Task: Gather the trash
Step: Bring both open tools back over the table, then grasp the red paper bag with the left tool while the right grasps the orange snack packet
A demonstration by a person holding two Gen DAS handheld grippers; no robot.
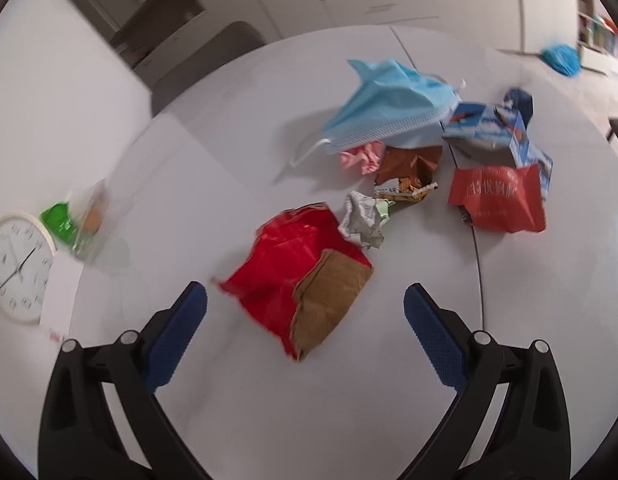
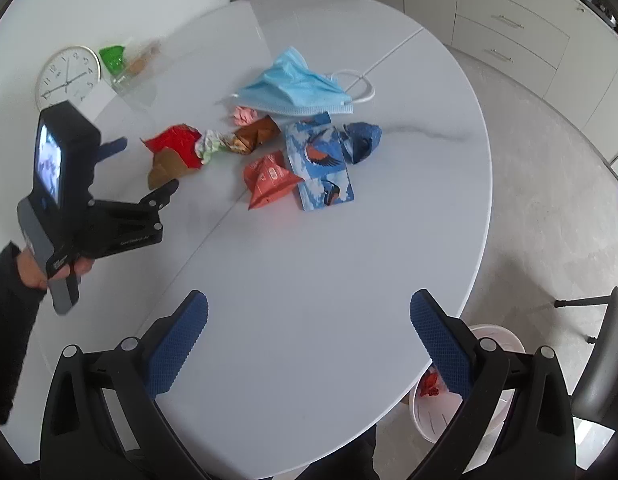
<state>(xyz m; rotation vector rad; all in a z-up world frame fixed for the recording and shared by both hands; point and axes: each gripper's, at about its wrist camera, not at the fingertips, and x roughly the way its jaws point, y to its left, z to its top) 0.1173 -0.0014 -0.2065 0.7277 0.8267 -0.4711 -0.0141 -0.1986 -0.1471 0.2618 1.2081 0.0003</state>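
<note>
- Left gripper (image 1: 305,304) hovers with fingers apart, just short of the red wrapper (image 1: 285,264) on the counter (image 1: 309,400)
- Blue mask (image 1: 389,104) tops the trash pile
- Right gripper (image 2: 309,312) hangs empty, fingers spread wide

The left gripper (image 1: 305,300) has its two blue fingers (image 1: 177,336) wide apart above a white table (image 1: 229,420). A red wrapper (image 1: 285,264) with a brown inside lies just ahead, between the fingers, and nothing touches it. Behind it sits a crumpled white paper ball (image 1: 363,220). Next come a brown wrapper (image 1: 409,172) and a small pink paper (image 1: 361,158). A blue face mask (image 1: 393,108) lies partly over them. To the right are a red packet (image 1: 497,196) and a blue box (image 1: 497,124). At the far left are a white clock (image 1: 17,268) and a blurry green packet (image 1: 61,220).
</note>
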